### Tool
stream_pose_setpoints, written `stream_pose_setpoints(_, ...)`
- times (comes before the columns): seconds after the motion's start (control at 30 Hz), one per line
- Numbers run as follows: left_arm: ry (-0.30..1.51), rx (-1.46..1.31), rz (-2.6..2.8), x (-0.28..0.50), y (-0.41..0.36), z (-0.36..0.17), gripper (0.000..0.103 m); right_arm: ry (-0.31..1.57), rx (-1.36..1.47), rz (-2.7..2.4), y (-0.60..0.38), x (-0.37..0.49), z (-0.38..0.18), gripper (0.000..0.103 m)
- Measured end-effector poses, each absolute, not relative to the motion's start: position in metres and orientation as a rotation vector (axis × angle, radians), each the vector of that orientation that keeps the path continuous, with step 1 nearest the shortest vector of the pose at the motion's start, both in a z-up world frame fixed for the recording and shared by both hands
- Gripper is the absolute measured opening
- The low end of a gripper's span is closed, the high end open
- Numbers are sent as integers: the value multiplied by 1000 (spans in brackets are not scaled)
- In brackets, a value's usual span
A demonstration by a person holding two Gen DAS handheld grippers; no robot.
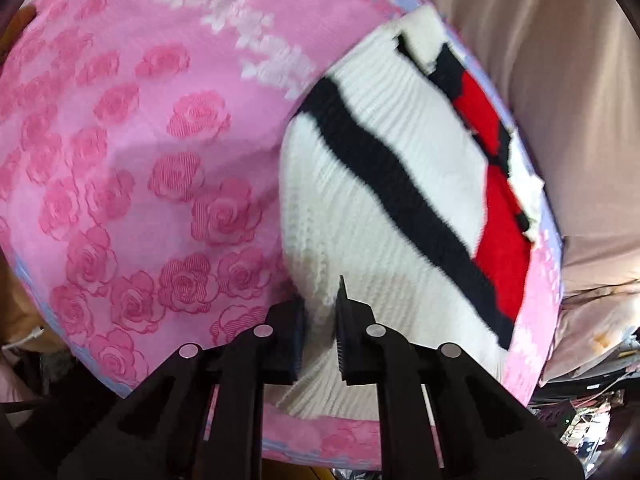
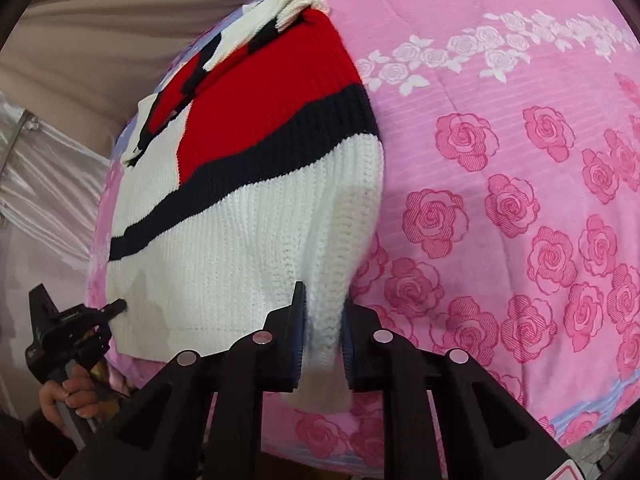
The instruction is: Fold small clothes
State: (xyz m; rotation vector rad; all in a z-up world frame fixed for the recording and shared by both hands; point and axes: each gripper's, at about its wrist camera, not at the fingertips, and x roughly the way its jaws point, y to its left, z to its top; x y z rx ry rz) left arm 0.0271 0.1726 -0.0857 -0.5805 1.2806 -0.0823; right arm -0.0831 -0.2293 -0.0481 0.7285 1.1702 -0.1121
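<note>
A small white knit sweater [image 1: 380, 184] with a black diagonal stripe and a red patch lies on a pink rose-patterned blanket [image 1: 132, 152]. In the left wrist view its near white hem is bunched between the pads of my left gripper [image 1: 320, 320], which is shut on it. The right wrist view shows the same sweater [image 2: 248, 216] on the blanket [image 2: 500, 200]. My right gripper [image 2: 324, 316] is shut on a fold of the sweater's near right edge. My left gripper [image 2: 114, 307], held by a hand [image 2: 68, 396], pinches the sweater's lower left corner.
Beige draped fabric [image 1: 560, 80] hangs beyond the blanket's far edge, also visible as beige fabric [image 2: 80, 40]. Cluttered items [image 1: 588, 412] lie past the blanket's lavender-bordered edge. A white cable [image 1: 32, 336] lies off the blanket at the left.
</note>
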Motion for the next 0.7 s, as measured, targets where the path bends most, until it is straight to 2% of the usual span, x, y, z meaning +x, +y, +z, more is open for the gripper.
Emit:
stream_pose_setpoints(0.13, 1248, -514, -139, 15, 172, -50, 10, 1099, 696, -143, -241, -101, -10, 9)
stream_pose_setpoints(0.17, 1251, -496, -155, 10, 172, -43, 10, 1099, 674, -150, -244, -111, 1, 3)
stream_pose_setpoints(0.23, 1282, -433, -204, -8, 170, -31, 10, 1136, 623, -154, -251, -131, 12, 4)
stream_pose_setpoints(0.47, 1546, -272, -357, -108, 167, -33, 9, 1527, 483, -6, -240, -246, 7, 4)
stream_pose_setpoints(0.53, 1562, -288, -370, -127, 174, -14, 9, 1571, 524, 67, -236, -266, 21, 4)
stream_pose_setpoints(0.57, 1515, -286, -364, -123, 174, 3, 9, 1539, 571, 82, -239, -266, 32, 4)
stream_pose_setpoints(0.7, 1227, -342, -386, -59, 160, 57, 9, 1126, 725, 49, -289, -200, 100, 4)
